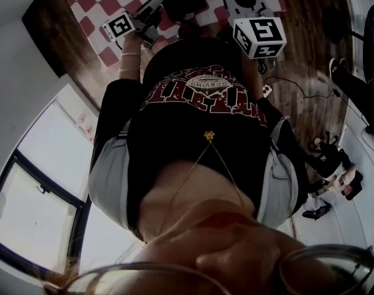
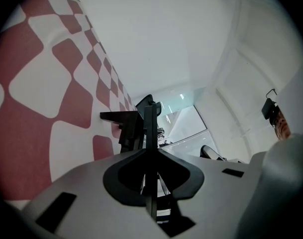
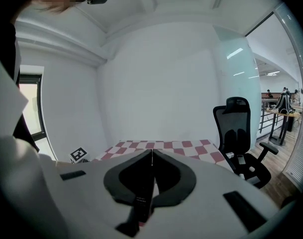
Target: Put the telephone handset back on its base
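Nearest the head camera, the person's black shirt fills most of the view. Beyond it, both claws are held out towards the counter's red-and-white checked cloth. The left claw has its jaws pressed fully together and holds nothing. The right claw is likewise closed flat and empty. Farther off stands a black office chair. Neither the telephone handset nor its base appears in any view. Assessment: the task is not yet begun. The next move calls for bringing the phone into sight, then opening one claw for the handset.
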